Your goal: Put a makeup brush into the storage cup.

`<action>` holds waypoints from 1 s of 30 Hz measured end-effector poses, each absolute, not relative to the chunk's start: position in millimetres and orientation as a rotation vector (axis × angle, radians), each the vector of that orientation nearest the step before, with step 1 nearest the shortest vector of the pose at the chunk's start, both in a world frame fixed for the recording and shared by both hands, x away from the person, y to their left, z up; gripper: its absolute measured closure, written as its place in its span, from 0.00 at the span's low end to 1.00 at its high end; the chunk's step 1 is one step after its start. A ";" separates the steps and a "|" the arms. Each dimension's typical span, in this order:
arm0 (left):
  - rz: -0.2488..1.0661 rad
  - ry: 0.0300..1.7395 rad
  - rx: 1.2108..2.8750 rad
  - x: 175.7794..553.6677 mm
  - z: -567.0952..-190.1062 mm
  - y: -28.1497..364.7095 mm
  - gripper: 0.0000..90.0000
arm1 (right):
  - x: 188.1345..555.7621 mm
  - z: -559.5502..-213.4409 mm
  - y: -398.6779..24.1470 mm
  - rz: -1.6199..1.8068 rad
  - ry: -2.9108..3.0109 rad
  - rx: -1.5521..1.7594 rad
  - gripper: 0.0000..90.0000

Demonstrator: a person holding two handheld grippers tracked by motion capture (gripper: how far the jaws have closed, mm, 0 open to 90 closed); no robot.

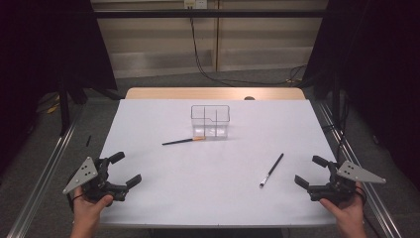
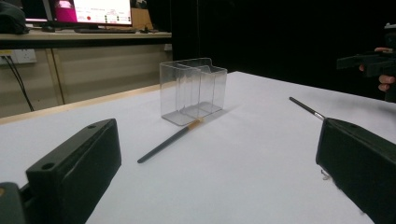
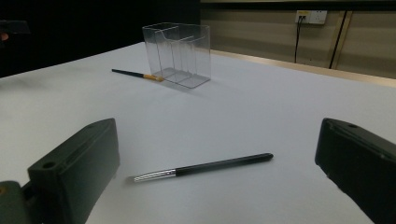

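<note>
Brushes are lying on the white surface [image 1: 198, 188], and the clear container [image 1: 210, 121] is serving as the landmark for everything around it. This container, a see-through box divided into compartments, is standing upright toward the far middle of the surface. The orange-banded brush [image 1: 183, 141] is lying just in front of the container and to its left, its orange end touching or almost touching the container's front lower corner and its dark handle pointing away to the left. The silver-banded brush [image 1: 272, 170] is lying well apart from the container, nearer the person and off to the right, slanted with its silver end toward the person.

The left claw [image 1: 124, 171] is hovering at the near left corner, well away from the container, its jaws standing wide apart and gripping nothing. In the left gripper view the orange-banded brush [image 2: 170, 141] is showing between those jaws, farther off. The right claw [image 1: 309, 171] is hovering at the near right edge, also spread fully and holding nothing; the silver-banded brush [image 3: 201, 167] is lying on the surface between its jaws, untouched.
</note>
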State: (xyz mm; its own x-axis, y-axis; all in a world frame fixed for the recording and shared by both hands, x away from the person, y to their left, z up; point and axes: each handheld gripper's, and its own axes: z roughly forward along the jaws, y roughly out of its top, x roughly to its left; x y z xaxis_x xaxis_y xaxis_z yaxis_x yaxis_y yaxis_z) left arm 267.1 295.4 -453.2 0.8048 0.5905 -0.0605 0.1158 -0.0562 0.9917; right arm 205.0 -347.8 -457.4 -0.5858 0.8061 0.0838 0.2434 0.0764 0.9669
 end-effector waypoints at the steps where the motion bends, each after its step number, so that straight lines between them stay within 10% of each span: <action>1: 0.424 0.569 1.610 267.4 -453.4 295.6 0.00 | 205.2 -457.2 -347.9 1.538 1.877 1.040 0.00; 30: 0.435 0.581 1.616 276.4 -443.2 272.5 0.00 | 206.9 -454.1 -341.0 1.552 1.877 1.016 0.00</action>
